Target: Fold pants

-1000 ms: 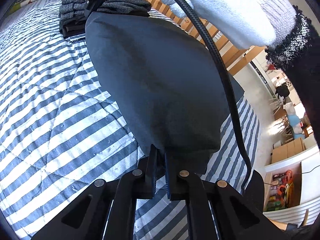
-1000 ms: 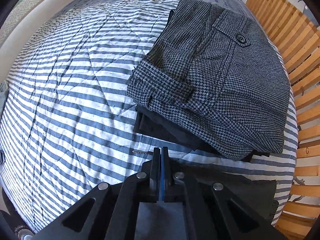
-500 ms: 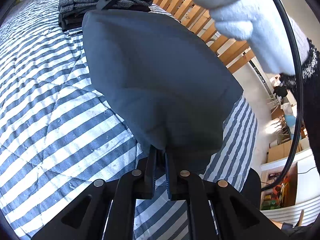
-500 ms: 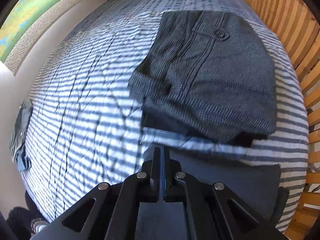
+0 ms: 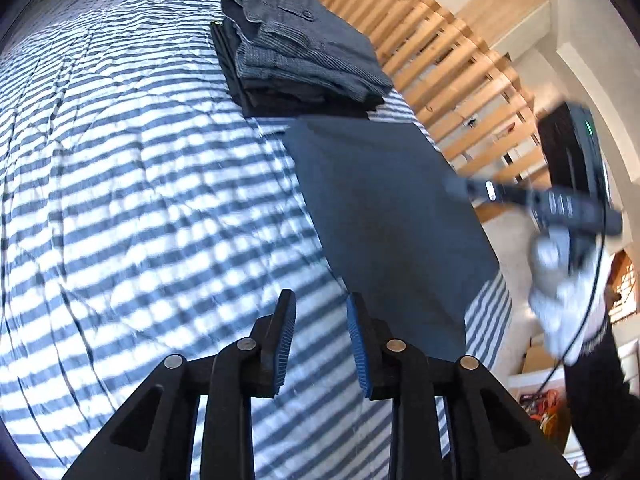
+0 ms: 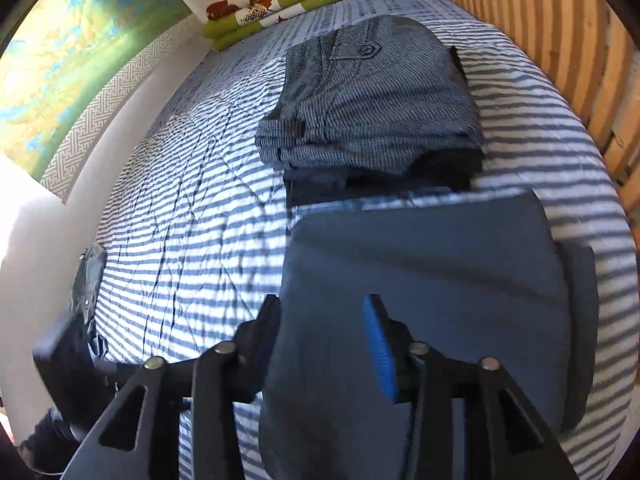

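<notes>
Left hand-held gripper (image 5: 320, 340) has just been opening, jaws now spread, nothing between them; right hand-held gripper (image 6: 320, 344) likewise just opened, hovering over pants (image 6: 420, 300), not pinching. Pants lie folded flat on bed (image 5: 140, 200), next to folded stack (image 5: 304, 52), prob. released so fold stays.

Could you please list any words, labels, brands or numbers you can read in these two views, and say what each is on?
None can be read.
Pale marks on the right tongs, seen in the left wrist view: too blurred.
Wall map: too small to tell any lettering.
Folded grey pants and checked pants: no label shows.
</notes>
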`<move>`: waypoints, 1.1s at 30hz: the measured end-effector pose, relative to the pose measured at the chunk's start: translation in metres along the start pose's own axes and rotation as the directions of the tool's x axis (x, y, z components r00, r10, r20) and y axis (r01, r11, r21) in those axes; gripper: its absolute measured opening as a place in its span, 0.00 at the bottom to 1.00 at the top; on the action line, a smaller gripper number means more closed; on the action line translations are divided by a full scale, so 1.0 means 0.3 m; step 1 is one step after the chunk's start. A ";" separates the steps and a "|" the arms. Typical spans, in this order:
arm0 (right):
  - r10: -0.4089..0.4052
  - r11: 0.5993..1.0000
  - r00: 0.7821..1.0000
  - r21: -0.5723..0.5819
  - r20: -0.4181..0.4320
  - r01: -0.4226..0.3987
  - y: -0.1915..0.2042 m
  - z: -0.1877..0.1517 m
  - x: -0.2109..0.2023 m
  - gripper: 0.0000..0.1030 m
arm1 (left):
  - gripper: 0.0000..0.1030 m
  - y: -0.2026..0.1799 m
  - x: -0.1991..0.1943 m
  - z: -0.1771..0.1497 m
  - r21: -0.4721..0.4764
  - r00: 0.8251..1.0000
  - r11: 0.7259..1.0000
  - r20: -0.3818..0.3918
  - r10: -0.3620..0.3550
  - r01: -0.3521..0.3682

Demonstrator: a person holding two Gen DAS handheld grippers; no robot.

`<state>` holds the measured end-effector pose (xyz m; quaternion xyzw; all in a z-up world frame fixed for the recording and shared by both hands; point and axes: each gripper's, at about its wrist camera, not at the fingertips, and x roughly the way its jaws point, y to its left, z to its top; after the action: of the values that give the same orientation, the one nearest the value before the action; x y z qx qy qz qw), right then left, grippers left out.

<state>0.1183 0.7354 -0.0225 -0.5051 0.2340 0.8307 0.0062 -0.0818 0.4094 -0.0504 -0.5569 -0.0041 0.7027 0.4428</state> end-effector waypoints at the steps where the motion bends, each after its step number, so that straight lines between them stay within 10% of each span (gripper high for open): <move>1: -0.024 1.000 1.000 0.000 -0.006 0.024 0.018 -0.047 0.019 0.41 | 0.35 0.008 0.021 0.050 -0.016 1.000 1.000 0.002 -0.005 0.005; 3: -0.071 0.997 0.997 0.011 -0.015 0.072 0.020 -0.137 0.047 0.41 | 0.49 -0.001 0.130 0.200 -0.015 0.999 1.000 -0.025 -0.022 0.022; 9: -0.081 0.996 0.994 0.015 -0.076 0.082 0.007 -0.284 0.154 0.41 | 0.50 0.033 0.386 0.351 -0.195 0.994 0.980 -0.100 -0.054 0.033; 12: -0.126 0.991 0.988 -0.050 -0.090 0.121 0.029 -0.359 0.194 0.41 | 0.25 0.057 0.402 0.373 -0.236 0.998 0.972 -0.055 -0.027 0.013; 20: -0.107 0.989 0.994 -0.105 -0.017 0.105 -0.002 -0.392 0.043 0.41 | 0.34 -0.001 0.217 0.409 -0.133 0.978 0.978 0.113 0.178 -0.162; 26: -0.193 0.981 0.953 0.058 0.233 0.185 -0.185 -0.258 -0.140 0.41 | 0.34 -0.125 0.104 0.285 -0.004 0.989 0.995 0.114 0.098 -0.098; 33: -0.258 0.966 0.942 0.023 0.214 0.259 -0.260 -0.082 -0.047 0.41 | 0.33 -0.409 0.200 -0.028 0.236 0.992 0.965 -0.076 -0.097 0.112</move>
<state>0.1650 0.7982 -0.0498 -0.4383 0.1614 0.8732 0.1388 0.0014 0.5177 -0.0391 -0.5206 0.0658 0.6554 0.5432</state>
